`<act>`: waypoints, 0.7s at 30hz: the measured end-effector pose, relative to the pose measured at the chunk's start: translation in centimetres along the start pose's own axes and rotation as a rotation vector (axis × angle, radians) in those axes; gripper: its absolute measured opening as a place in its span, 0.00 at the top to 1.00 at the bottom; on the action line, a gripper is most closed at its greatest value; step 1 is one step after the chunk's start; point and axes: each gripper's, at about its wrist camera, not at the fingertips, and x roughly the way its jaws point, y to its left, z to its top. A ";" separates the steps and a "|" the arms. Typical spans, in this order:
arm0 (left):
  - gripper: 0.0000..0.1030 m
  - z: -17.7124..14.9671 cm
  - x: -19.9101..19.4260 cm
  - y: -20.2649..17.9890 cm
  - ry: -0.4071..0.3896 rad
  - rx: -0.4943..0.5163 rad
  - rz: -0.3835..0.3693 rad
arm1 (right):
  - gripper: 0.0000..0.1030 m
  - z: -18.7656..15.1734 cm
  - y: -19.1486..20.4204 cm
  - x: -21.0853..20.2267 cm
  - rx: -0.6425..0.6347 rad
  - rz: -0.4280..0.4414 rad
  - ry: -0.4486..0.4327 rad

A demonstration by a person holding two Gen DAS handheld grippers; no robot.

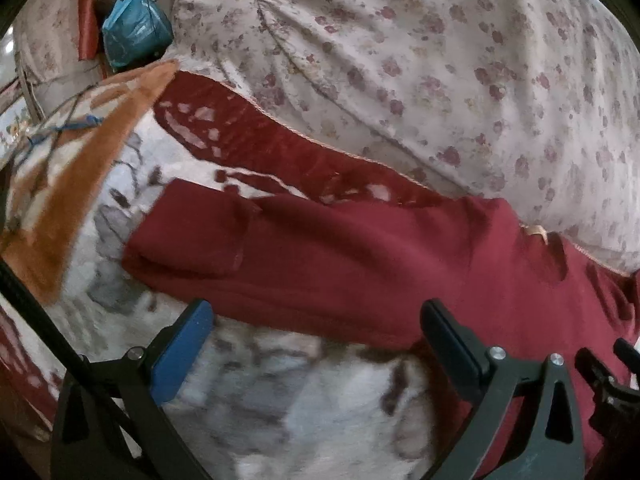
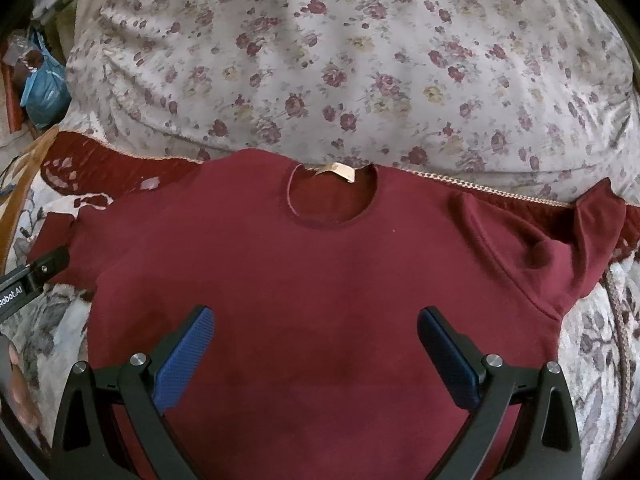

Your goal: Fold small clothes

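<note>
Shirt [image 2: 320, 280] lies spread flat, neckline up, on a blanket [image 2: 592, 360] against a floral cushion [image 2: 360, 60], laid out ready for folding. Right tongs [image 2: 316, 344] hover spread above its chest; left tongs [image 1: 316, 332], also spread, approach one sleeve [image 1: 192, 236].

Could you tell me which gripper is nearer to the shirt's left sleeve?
Left. The left gripper hangs open just below that sleeve, while the right gripper is open over the middle of the maroon shirt.
</note>
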 end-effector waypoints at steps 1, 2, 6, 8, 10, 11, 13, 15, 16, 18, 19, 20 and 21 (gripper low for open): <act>0.00 0.3 -0.1 0.7 -0.004 0.003 0.018 | 0.00 0.0 0.1 -0.1 -0.005 0.003 -0.001; 0.00 0.7 -0.2 1.5 -0.010 -0.001 0.037 | 0.00 0.0 0.2 -0.2 -0.009 0.004 -0.003; 0.00 1.8 0.9 5.8 0.021 -0.051 0.079 | 0.00 0.0 0.6 -0.6 -0.020 0.021 -0.014; 0.00 2.0 1.6 7.0 0.048 -0.081 0.055 | 0.00 0.1 0.9 -0.6 -0.026 0.032 -0.015; 0.00 2.1 2.3 7.9 0.068 -0.121 0.014 | 0.00 0.1 1.3 -0.5 -0.036 0.041 -0.010; 0.00 2.2 2.7 8.1 0.074 -0.128 0.007 | 0.00 0.1 1.5 -0.4 -0.043 0.045 -0.008; 0.01 2.6 3.6 7.8 0.086 -0.092 0.016 | 0.00 0.2 1.9 -0.1 -0.053 0.050 -0.001; 0.05 2.9 4.5 7.4 0.087 -0.052 0.055 | 0.00 0.2 2.2 0.2 -0.059 0.057 0.005; 0.06 3.1 5.1 7.2 0.089 -0.035 0.071 | 0.00 0.2 2.4 0.3 -0.062 0.062 0.008; 0.19 3.2 6.7 7.2 0.110 -0.020 0.090 | 0.00 0.2 2.6 0.5 -0.066 0.066 0.012; 0.25 3.2 7.5 7.5 0.124 -0.023 0.095 | 0.00 0.2 2.8 0.7 -0.068 0.070 0.017; 0.34 3.2 8.5 7.7 0.148 -0.030 0.102 | 0.00 0.2 2.9 0.8 -0.070 0.073 0.021; 0.34 3.2 9.1 7.8 0.155 -0.035 0.094 | 0.00 0.2 3.0 1.0 -0.072 0.075 0.024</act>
